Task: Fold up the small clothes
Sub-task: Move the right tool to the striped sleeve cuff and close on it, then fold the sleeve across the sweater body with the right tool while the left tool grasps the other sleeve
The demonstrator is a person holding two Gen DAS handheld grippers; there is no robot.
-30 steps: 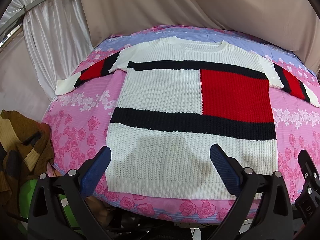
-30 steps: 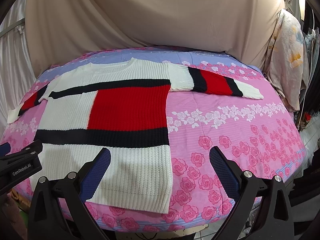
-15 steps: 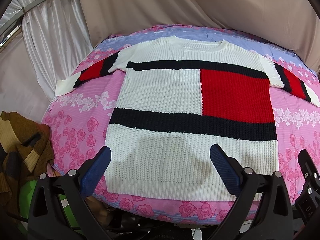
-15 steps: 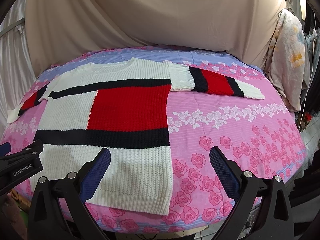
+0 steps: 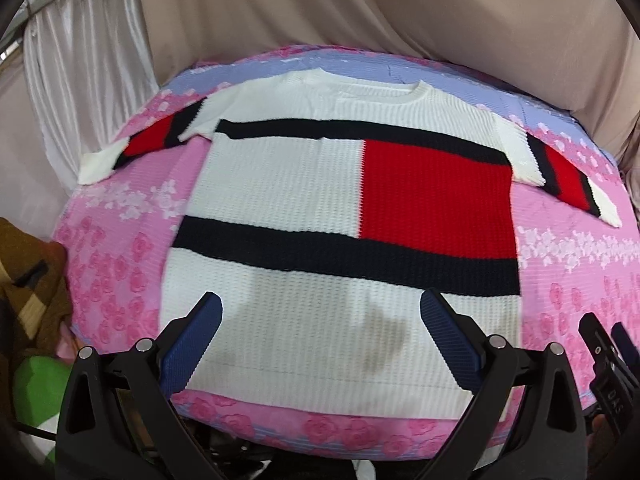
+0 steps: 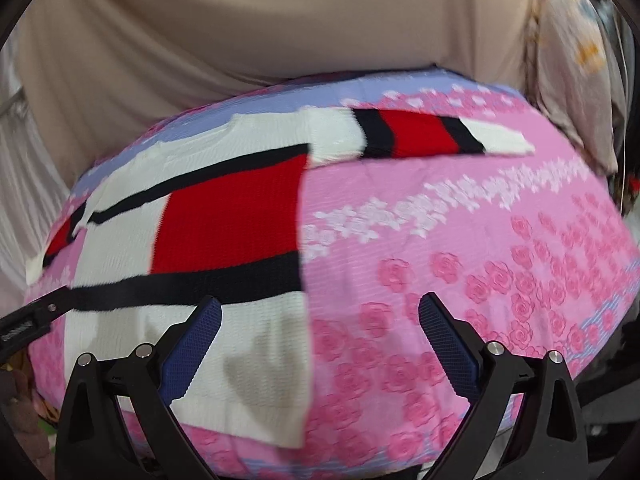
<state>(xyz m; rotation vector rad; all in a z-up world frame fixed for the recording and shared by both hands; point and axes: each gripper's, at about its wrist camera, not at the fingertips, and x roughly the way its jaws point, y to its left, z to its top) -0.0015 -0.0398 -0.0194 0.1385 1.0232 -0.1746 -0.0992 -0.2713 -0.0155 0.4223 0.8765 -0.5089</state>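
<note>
A white knit sweater (image 5: pixel 280 184) with black bands and a red block lies flat, face up, on the pink floral bed cover (image 5: pixel 116 264), both sleeves spread out. It also shows in the right wrist view (image 6: pixel 224 216), with its right sleeve (image 6: pixel 420 134) stretched across the cover. My left gripper (image 5: pixel 320 336) is open and empty, hovering over the sweater's lower hem. My right gripper (image 6: pixel 320 340) is open and empty above the sweater's lower right edge. The right wrist view is blurred.
Beige and white curtains (image 5: pixel 360 12) hang behind the bed. A brown checked garment (image 5: pixel 28 280) and something green (image 5: pixel 36 384) lie off the bed's left side. A pale floral cloth (image 6: pixel 572 60) hangs at the right. The pink cover's right half (image 6: pixel 480 264) carries no clothing.
Both grippers have moved forward over the bed, closer to the sweater's hem. The right gripper has tilted and is moving fast, blurring its view. The sweater has not moved.
</note>
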